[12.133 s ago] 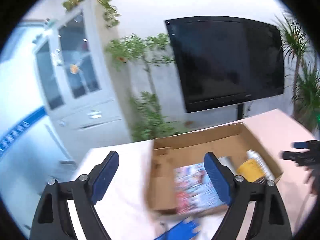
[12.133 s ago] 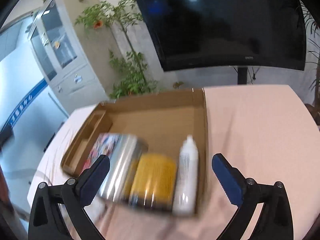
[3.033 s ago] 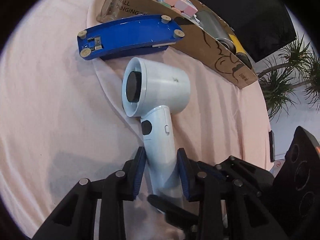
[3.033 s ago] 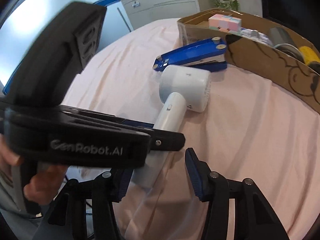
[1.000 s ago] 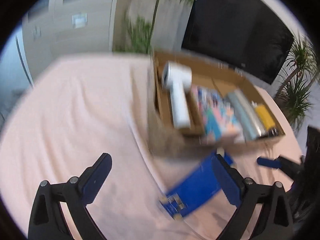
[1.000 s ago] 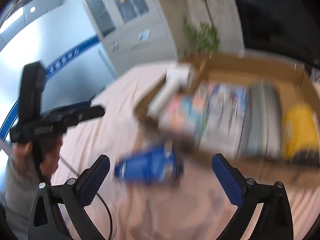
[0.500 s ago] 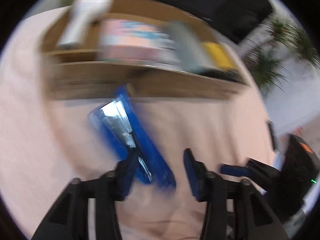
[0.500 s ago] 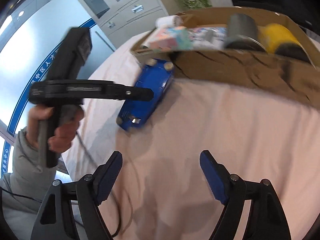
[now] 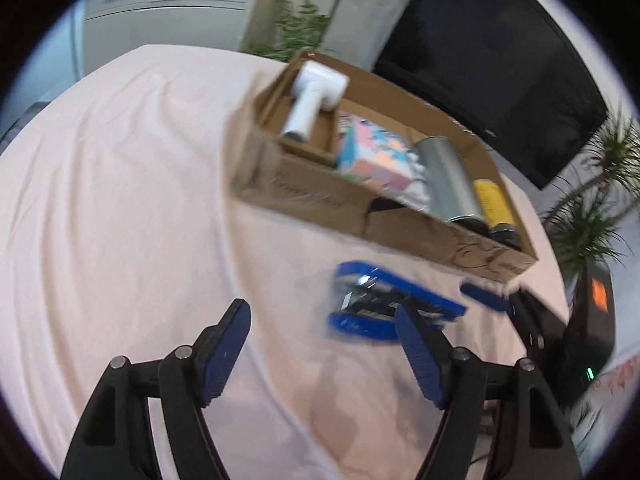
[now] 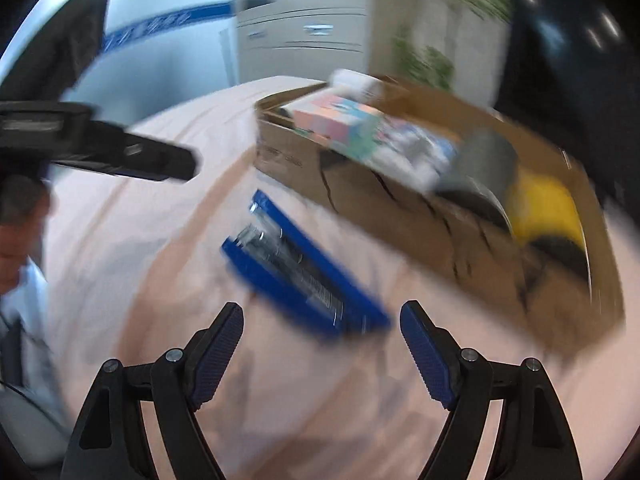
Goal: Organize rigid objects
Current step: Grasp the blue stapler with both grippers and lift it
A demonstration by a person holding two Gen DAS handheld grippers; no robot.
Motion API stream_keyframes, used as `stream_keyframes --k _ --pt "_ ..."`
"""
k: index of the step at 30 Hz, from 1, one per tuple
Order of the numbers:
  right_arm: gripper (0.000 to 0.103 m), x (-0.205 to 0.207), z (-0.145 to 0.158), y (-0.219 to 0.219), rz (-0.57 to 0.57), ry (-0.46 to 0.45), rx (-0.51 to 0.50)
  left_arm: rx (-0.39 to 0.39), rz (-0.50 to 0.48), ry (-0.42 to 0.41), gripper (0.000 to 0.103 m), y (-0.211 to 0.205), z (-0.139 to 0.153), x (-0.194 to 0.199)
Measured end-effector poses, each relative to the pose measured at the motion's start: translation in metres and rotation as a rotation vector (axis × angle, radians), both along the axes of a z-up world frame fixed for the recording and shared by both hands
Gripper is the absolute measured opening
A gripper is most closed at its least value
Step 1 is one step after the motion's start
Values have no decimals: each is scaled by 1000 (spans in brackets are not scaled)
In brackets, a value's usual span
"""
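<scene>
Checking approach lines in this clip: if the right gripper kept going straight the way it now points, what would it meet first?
Probably the blue stapler lying on the pink tablecloth, its near end just ahead of the open right gripper. Nothing sits between the jaws. The cardboard box lies farther back; blur leaves depth uncertain.

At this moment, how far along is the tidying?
Done: the dryer, pastel box, grey can and yellow can lie in the carton. In hand: nothing; the left gripper is opening and the right gripper is open, both empty. Left: the stapler on the cloth.
</scene>
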State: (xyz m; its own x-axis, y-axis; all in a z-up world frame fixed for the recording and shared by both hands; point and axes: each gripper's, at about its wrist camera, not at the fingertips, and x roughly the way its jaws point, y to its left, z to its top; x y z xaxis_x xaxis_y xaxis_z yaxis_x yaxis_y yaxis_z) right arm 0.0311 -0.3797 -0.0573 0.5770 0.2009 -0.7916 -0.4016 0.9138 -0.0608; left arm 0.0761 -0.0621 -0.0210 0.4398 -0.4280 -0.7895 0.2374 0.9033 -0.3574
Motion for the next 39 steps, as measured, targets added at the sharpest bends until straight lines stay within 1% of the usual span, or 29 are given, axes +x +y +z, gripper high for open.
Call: stream_keyframes --k 3,4,5,6,8,11,13,14,17,18,19,20,21,22,23,24,25,26,27,28,29,30,31,32,34,35,36,37,39 --pt "81 26 -18 16 99 28 -75 1 5 -3 74 -4 -5 -5" --pt "73 30 -25 17 126 63 -68 0 9 -12 74 2 -5 -5" --pt "69 36 -35 18 130 116 -74 -3 13 -26 74 2 -4 -5" --pt "67 35 -34 18 125 113 -51 -4 15 -37 74 1 -4 -5" --pt "46 29 -33 16 137 125 -34 -6 7 -41 74 2 -5 -3" --pt "37 22 -30 8 77 156 45 -20 -18 -20 74 -9 -10 3" --pt "35 12 -27 -2 -8 201 146 -29 -40 -17 74 -16 -9 5" --pt "33 8 -24 -12 -57 242 238 -34 -51 -17 74 -19 -9 4" --pt "32 -11 -28 -47 -202 379 596 -60 -113 2 74 -35 -11 3" --pt "32 -20 -32 -56 -242 405 678 -68 -144 16 74 -44 -14 4" --pt "35 -30 -36 -63 -277 423 737 -69 -160 22 74 -49 -16 3" --pt "43 -41 -37 -69 -311 429 742 -65 -176 31 74 -56 -19 3" --pt "53 -48 -34 -70 -330 406 676 -39 -182 32 74 -64 -22 2" --pt "75 -57 -26 -70 -355 352 571 -13 -185 27 74 -70 -23 1" --pt "89 -66 -15 -69 -385 271 444 -3 -199 20 74 -77 -25 -1" --pt "92 -76 -2 -65 -399 173 311 -7 -217 20 74 -84 -28 -2" --pt "91 -82 7 -59 -378 108 238 -20 -235 33 74 -89 -31 -2" --pt "91 -88 16 -51 -328 55 177 -40 -249 54 74 -93 -34 -2" --pt "91 -91 19 -45 -298 34 150 -58 -257 70 74 -95 -36 -3" --pt "87 -93 21 -38 -269 17 124 -75 -264 85 74 -98 -38 -3" --pt "76 -95 19 -29 -240 5 102 -88 -272 96 74 -99 -40 -3" --pt "69 -93 16 -25 -236 12 101 -90 -272 103 74 -100 -42 -4" --pt "55 -89 12 -20 -237 31 108 -93 -269 113 74 -99 -44 -5" --pt "45 -80 7 -17 -246 57 130 -98 -269 127 74 -98 -47 -6" --pt "38 -74 -2 -14 -275 87 168 -106 -270 148 74 -98 -52 -8" --pt "29 -71 -6 -13 -293 79 158 -116 -271 157 74 -97 -54 -9" --pt "27 -68 -11 -10 -311 74 116 -128 -272 164 74 -97 -55 -9" --pt "27 -69 -14 -13 -314 80 115 -141 -275 177 74 -97 -57 -9" --pt "27 -64 -20 -16 -341 101 157 -156 -284 195 72 -97 -58 -9"
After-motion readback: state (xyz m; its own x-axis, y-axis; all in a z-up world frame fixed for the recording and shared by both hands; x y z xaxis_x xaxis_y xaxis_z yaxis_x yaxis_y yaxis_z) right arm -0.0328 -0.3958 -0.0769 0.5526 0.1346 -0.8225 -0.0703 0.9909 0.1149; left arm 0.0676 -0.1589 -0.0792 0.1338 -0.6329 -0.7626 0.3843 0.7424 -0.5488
